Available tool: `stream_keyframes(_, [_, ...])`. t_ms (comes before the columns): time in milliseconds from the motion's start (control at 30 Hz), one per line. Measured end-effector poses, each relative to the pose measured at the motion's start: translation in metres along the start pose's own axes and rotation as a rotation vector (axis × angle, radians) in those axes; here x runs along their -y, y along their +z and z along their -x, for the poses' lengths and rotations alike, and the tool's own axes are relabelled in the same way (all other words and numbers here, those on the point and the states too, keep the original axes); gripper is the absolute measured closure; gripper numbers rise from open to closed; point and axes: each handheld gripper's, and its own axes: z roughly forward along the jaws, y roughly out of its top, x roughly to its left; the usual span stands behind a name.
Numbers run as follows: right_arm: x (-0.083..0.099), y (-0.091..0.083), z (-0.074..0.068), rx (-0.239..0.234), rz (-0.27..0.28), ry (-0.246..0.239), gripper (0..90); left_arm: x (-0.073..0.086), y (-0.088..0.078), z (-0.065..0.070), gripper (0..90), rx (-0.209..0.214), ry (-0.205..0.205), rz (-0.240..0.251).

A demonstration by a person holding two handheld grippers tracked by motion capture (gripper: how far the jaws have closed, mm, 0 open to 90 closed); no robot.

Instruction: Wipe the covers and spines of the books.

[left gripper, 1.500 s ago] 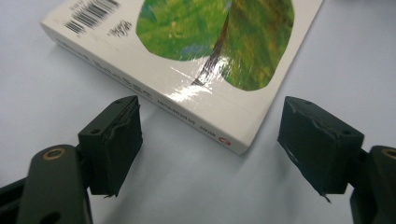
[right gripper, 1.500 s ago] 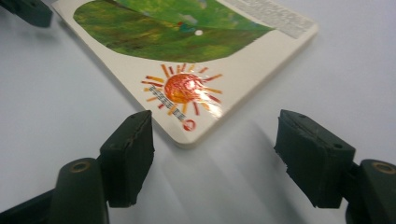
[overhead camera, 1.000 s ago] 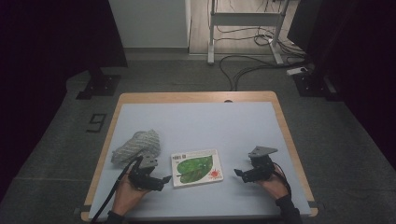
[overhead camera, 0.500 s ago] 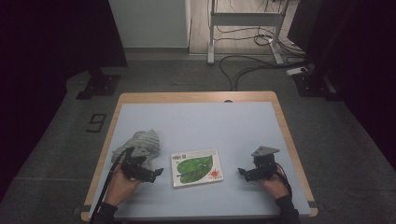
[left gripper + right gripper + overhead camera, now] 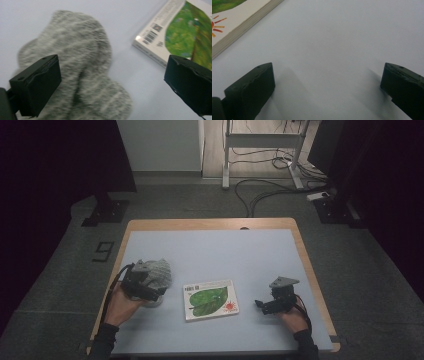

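Observation:
A grey knitted cloth [image 5: 161,271] lies crumpled at the left of the light blue table mat [image 5: 210,250]. My left gripper [image 5: 152,295] hovers at its near edge. Its jaws have just been opening and stand wide apart, pressing on nothing. In the left gripper view the cloth [image 5: 80,62] lies below and between the left gripper's [image 5: 110,80] jaws. A book with a green leaf cover [image 5: 210,299] lies flat mid-table; its edge [image 5: 185,32] is at the upper right. My right gripper [image 5: 261,306] rests open to the right of the book, over bare mat [image 5: 327,85], with the book's corner [image 5: 234,20] at the upper left.
The mat sits on a wooden table whose rim [image 5: 210,223] shows at the far side. Beyond it, on the dark floor, are cables [image 5: 260,190], a metal stand [image 5: 260,150] and black bases [image 5: 105,212]. Bare mat stretches across the far half of the table.
My left hand has moved left and away from the book, up to the grey cloth, and its jaws have spread wider. The right hand has stayed put.

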Motion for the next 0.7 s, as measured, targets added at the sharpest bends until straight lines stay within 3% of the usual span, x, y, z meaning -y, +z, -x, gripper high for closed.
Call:
stream_keyframes(167, [0.0, 0.0, 0.0, 0.0, 0.0, 0.001, 0.0, -0.007, -0.002, -0.016, 4.3, -0.023, -0.016, 0.0])
stream_keyframes(333, [0.0, 0.0, 0.0, 0.0, 0.0, 0.001, 0.0, -0.006, 0.01, -0.03, 7.5, -0.041, -0.028, -0.031])
stream_keyframes(400, [0.0, 0.0, 0.0, -0.001, 0.0, 0.001, 0.0, -0.005, 0.017, -0.034, 8.3, -0.058, -0.029, -0.053])
stream_keyframes(700, [0.0, 0.0, 0.0, -0.001, 0.001, -0.001, 0.0, 0.012, 0.036, -0.042, 13.3, -0.056, -0.048, -0.08])
